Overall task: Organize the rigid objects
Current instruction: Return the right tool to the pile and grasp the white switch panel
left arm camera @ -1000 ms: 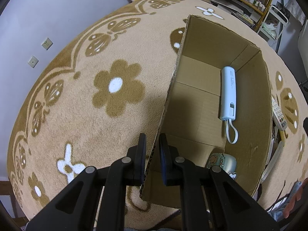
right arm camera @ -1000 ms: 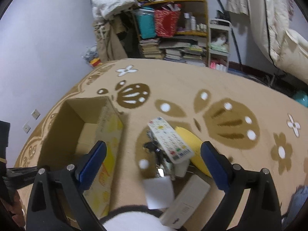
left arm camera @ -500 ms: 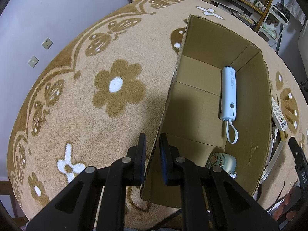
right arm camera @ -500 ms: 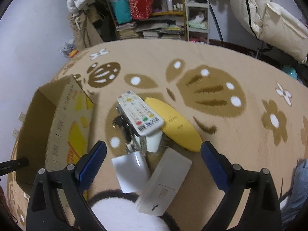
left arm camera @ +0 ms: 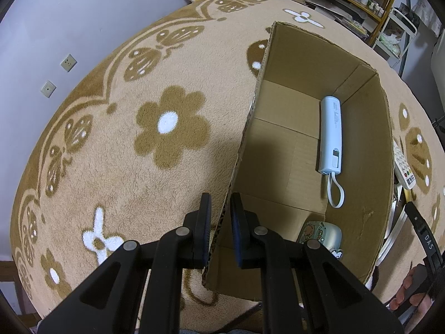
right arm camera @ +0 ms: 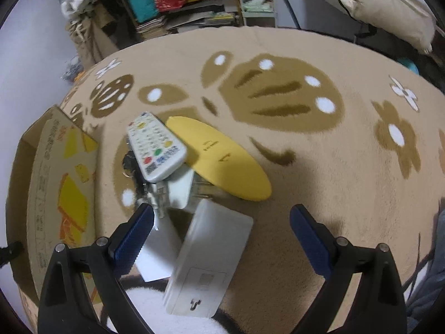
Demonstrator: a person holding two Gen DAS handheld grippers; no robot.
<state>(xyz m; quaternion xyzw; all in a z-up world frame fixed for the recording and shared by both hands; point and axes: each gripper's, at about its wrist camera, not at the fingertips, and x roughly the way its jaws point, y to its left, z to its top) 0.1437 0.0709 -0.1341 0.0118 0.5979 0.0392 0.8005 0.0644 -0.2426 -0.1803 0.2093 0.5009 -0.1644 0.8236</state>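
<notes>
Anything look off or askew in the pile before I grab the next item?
Nothing damaged, but the pile beside the cardboard box is untidy: the remote lies tilted atop a white block and overlaps the yellow oval piece. The white rectangular device sits askew between the right gripper's open jaws.

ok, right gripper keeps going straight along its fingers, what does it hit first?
Most likely the white rectangular box, which lies between the open fingers of the right gripper on the carpet. Depth is hard to judge; the white card beside it is close too.
</notes>
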